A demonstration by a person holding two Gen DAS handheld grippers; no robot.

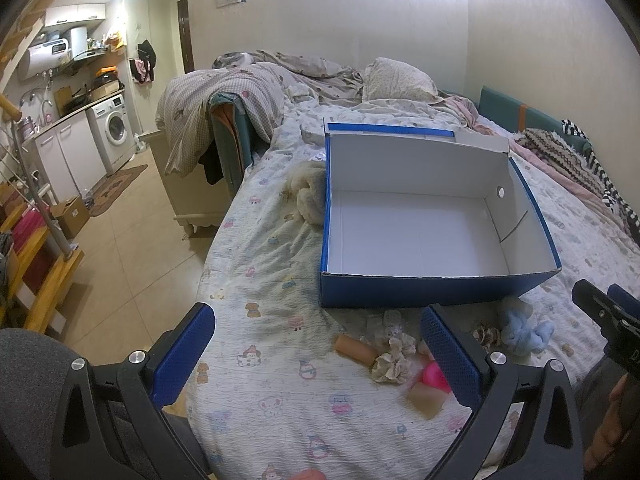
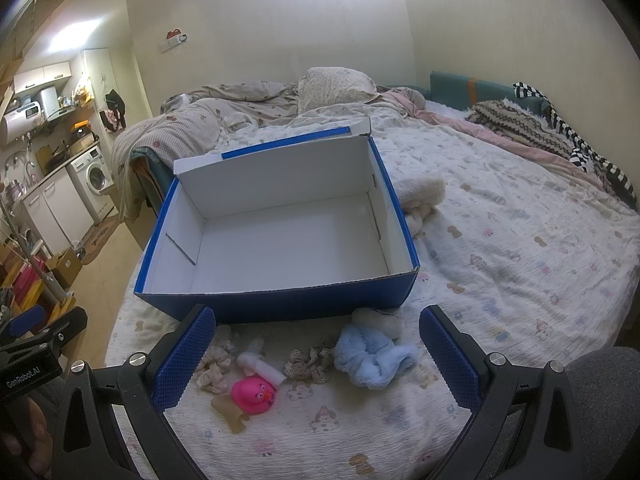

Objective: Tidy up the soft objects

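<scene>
Left wrist view: left gripper (image 1: 318, 344) held wide apart, nothing between; blue box (image 1: 432, 286) seen at 12 o'clock, scrunchie (image 1: 390, 362) just below it.
Right wrist view: right gripper (image 2: 312, 346) spread apart, nothing clamped; pink duck (image 2: 253, 394) at 6 o'clock of the box, blue cloth (image 2: 370, 356) at 3 o'clock of the duck.

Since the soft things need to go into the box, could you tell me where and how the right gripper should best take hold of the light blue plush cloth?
Grip the light blue plush cloth at its bunched middle, coming from above. It lies flat and crumpled on the bed sheet, between the open fingers of the right gripper, so the raised folds probably offer the best pinch. The blue box is just beyond.
</scene>
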